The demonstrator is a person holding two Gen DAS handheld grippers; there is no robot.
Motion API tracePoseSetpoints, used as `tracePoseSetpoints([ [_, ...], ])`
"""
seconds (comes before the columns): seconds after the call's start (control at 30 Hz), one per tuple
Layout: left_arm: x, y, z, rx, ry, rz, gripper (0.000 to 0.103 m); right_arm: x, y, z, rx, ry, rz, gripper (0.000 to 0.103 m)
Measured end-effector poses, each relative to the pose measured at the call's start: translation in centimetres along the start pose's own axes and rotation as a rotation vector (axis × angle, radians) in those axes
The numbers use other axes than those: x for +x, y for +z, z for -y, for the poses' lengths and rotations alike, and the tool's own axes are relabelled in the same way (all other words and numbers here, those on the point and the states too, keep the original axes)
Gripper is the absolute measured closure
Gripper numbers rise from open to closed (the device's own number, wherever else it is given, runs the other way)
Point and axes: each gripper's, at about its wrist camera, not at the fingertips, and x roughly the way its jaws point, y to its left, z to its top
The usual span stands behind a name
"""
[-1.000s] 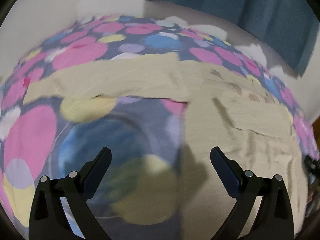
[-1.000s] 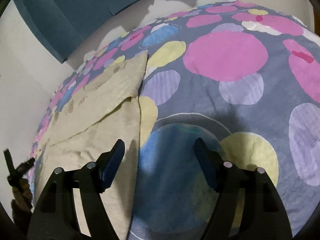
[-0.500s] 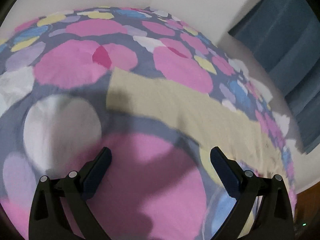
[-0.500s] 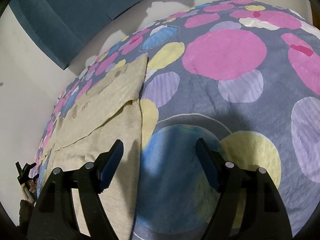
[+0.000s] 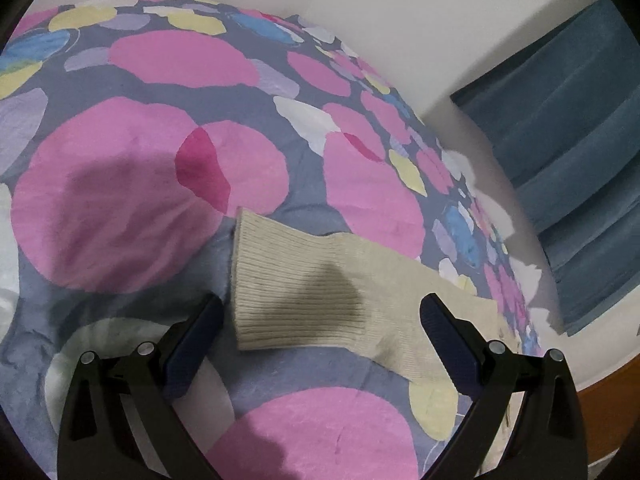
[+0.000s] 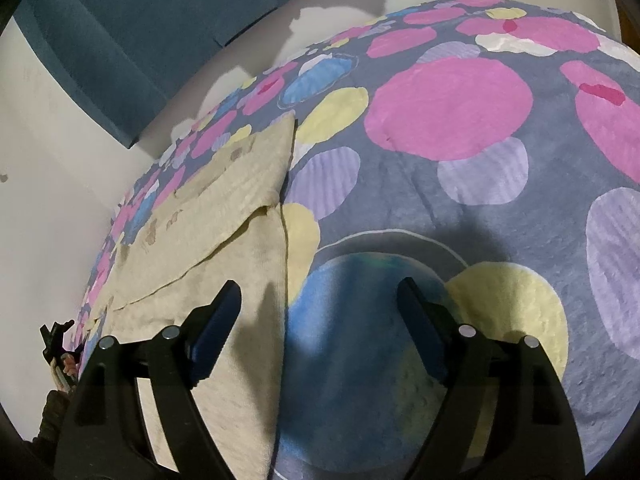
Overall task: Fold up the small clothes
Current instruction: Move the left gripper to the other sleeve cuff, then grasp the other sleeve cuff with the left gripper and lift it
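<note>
On the dotted bedspread (image 5: 120, 184) the beige sweater (image 5: 320, 292) lies flat, both your left tongs (image 5: 320, 326) and right tongs (image 6: 320, 308) spread empty, so next you should pinch the ribbed cuff (image 5: 272, 280) for folding.

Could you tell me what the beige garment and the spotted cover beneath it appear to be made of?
The beige garment looks like a soft matte knit, probably cotton or wool blend: its cuff shows fine parallel ribbing, and the body has a nubbly weave. The spotted cover seems a plush fleece or flannel, judging by its fuzzy, non-shiny nap and soft creases; the exact fibre cannot be told.
</note>
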Motion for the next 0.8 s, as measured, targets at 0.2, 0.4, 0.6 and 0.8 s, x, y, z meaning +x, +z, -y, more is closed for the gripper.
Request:
tracePoseSetpoints([
  [0.2, 0.9, 0.2, -0.1, -0.058, -0.052, -0.035, 0.033, 0.0, 0.1, 0.1, 0.002, 0.001, 0.001, 0.023],
  [0.4, 1.5, 0.1, -0.2, -0.031, 0.007, -0.047, 0.081, 0.0, 0.4, 0.2, 0.006, 0.001, 0.004, 0.023],
  [0.6, -0.7, 0.2, -0.2, -0.035, 0.1, 0.036, 0.098, 0.1, 0.1, 0.1, 0.02, -0.002, 0.017, 0.023],
  [0.8, -3.4, -0.8, 0.0, -0.049, 0.145, 0.078, 0.099, 0.1, 0.2, 0.1, 0.019, -0.001, 0.017, 0.023],
])
